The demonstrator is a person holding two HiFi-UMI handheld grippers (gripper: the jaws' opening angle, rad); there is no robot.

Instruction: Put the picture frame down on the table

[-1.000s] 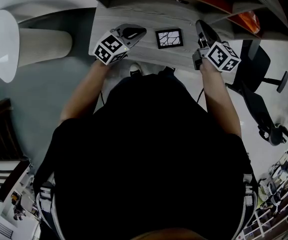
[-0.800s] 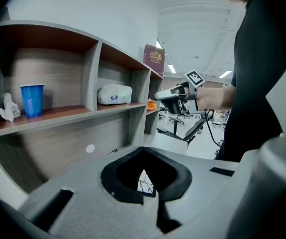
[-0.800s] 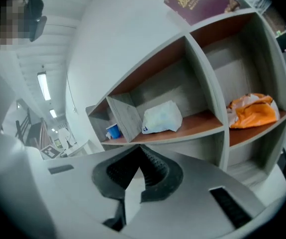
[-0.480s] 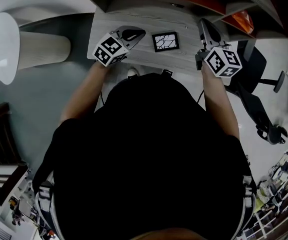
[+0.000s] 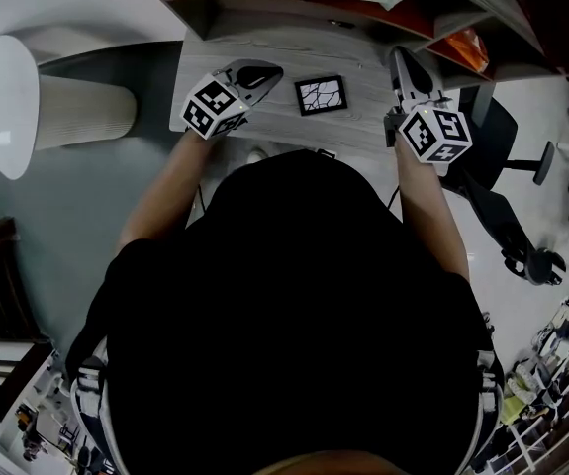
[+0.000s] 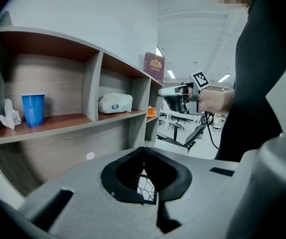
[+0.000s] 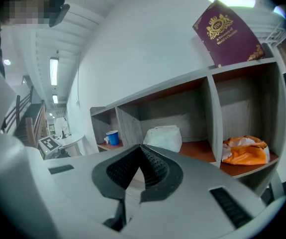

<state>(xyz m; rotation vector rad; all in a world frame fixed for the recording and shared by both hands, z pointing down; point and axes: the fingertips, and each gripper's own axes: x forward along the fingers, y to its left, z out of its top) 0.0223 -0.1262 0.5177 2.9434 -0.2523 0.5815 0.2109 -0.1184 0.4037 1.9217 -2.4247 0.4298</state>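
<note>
Dim, even indoor light from ceiling strips; all views bend and darken toward their fisheye edges.

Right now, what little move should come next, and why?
Probably just draw both grippers back: the picture frame already lies flat on the table, between the left gripper and right gripper, touching neither, and both jaws are shut on nothing.

Legible text: none; gold crest and lettering on the maroon book (image 7: 228,34), upper right atop the shelf (image 7: 157,91), too small to read.
</note>
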